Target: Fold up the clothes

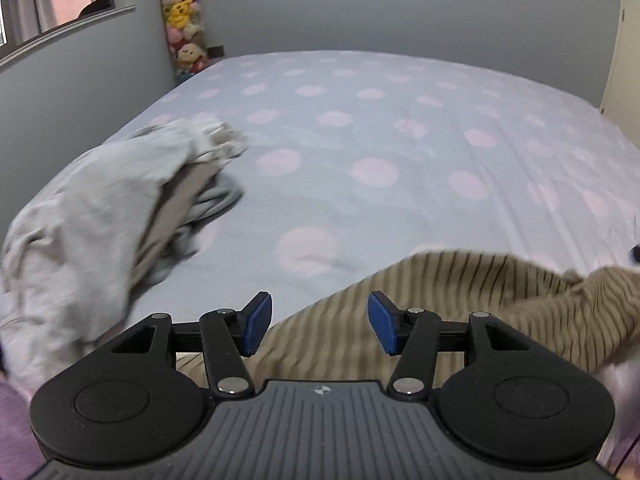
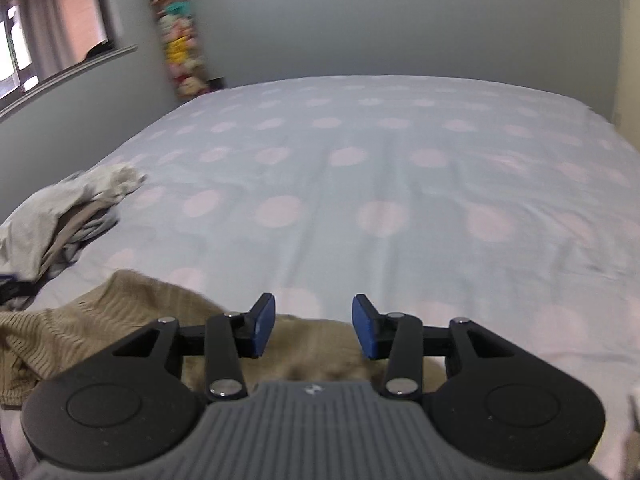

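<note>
Bed (image 2: 360, 184), dotted sheet: striped top (image 1: 440, 304) lying near; grey clothes (image 1: 80, 216) left; both grippers' fingers (image 1: 259, 322) standing apart, gripping nothing.

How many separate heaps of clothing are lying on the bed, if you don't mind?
2: a grey heap at the bed's left edge, and a tan striped garment at the near edge. Others may lie outside the views.

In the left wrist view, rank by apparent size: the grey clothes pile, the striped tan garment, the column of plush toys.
1. Striped tan garment and grey clothes pile: too alike to rank, both close to the camera.
2. Column of plush toys: smallest, though farthest away.
</note>
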